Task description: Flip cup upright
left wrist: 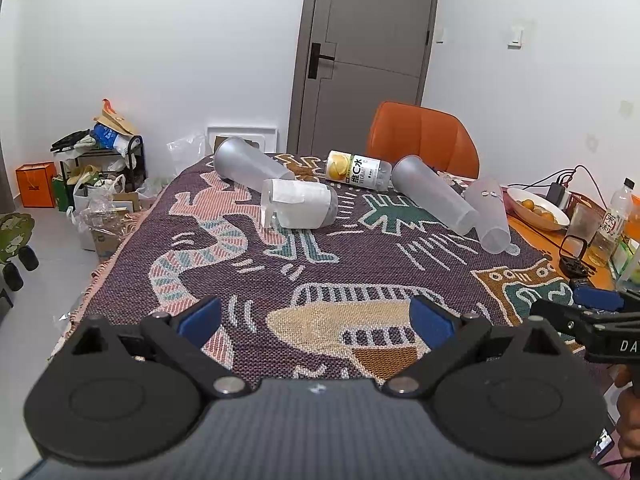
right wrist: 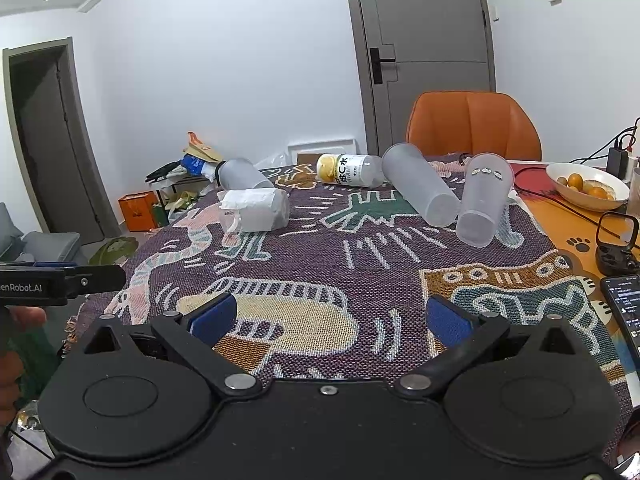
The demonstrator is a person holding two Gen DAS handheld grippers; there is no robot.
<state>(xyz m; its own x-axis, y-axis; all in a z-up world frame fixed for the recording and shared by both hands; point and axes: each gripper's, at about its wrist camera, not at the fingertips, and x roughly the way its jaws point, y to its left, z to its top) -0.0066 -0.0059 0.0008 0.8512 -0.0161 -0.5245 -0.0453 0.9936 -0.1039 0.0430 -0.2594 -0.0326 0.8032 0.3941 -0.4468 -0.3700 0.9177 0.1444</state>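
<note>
Several frosted plastic cups lie on their sides on the patterned cloth (left wrist: 280, 280). One cup (left wrist: 434, 194) (right wrist: 420, 190) lies at the far middle right, another with small stickers (left wrist: 488, 216) (right wrist: 482, 204) beside it at the right. A third cup (left wrist: 246, 166) (right wrist: 244, 174) lies at the far left. A wide cup with white paper inside (left wrist: 300, 204) (right wrist: 256, 210) lies in front of it. My left gripper (left wrist: 316, 316) is open and empty above the near cloth. My right gripper (right wrist: 330, 318) is open and empty, also near, well short of the cups.
A vitamin drink bottle (left wrist: 358, 170) (right wrist: 350, 170) lies at the far middle. An orange chair (left wrist: 422, 138) stands behind the table. A bowl of oranges (right wrist: 586, 186), cables, an earbud case (right wrist: 614, 260) and a phone (right wrist: 626, 308) sit at the right. Clutter fills the floor at left.
</note>
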